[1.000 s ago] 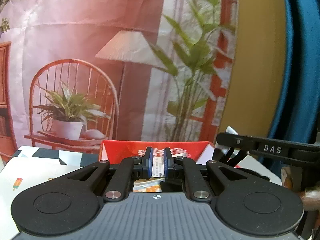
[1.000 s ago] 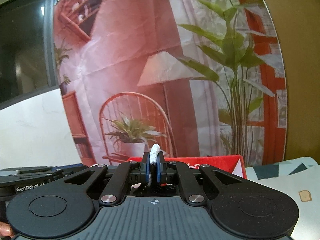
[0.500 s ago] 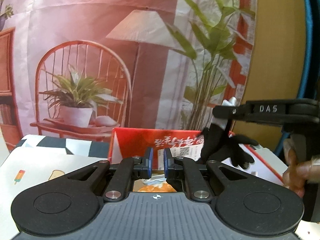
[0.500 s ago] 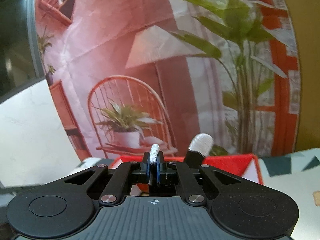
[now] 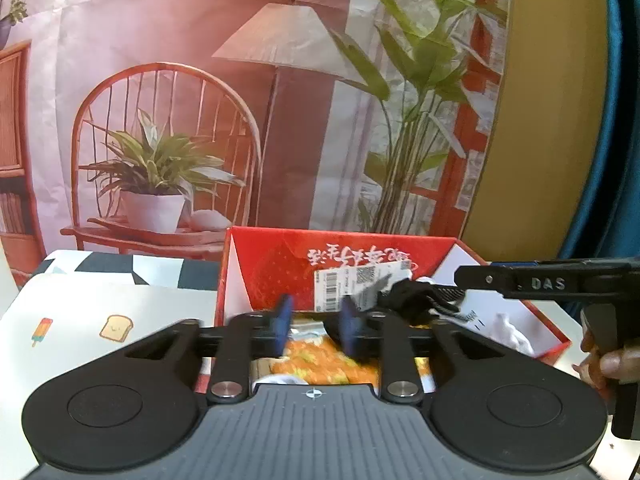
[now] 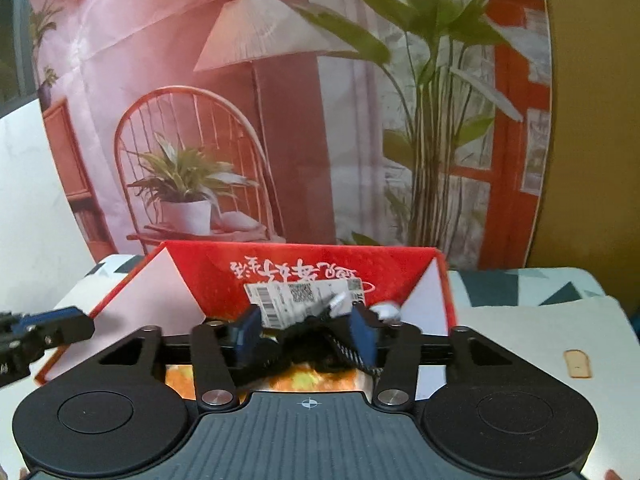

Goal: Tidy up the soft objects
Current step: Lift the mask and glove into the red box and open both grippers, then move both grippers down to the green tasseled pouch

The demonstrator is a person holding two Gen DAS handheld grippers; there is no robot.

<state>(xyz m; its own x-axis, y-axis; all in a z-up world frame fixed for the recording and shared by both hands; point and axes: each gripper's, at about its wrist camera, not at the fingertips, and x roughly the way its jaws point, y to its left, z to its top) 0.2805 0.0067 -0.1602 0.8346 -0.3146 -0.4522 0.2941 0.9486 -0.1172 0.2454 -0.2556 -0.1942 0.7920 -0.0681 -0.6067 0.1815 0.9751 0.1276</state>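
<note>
Both hand-held grippers, shut a second ago, are opening over the red box (image 6: 304, 268): the right (image 6: 306, 334) releases the black glove (image 6: 316, 350); the left (image 5: 314, 322) holds nothing.

red box (image 6: 304, 276) open on top, black glove (image 6: 316, 344) filling its middle, printed backdrop (image 6: 280, 120) close behind

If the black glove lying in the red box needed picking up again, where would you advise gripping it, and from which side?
I'd pinch the bunched black body of the black glove, not its pale fingertips, coming from above through the open top of the red box. It lies crumpled low between the opening jaws of the right gripper, and the box walls block any sideways approach. The thin fingertips would probably slip.
</note>
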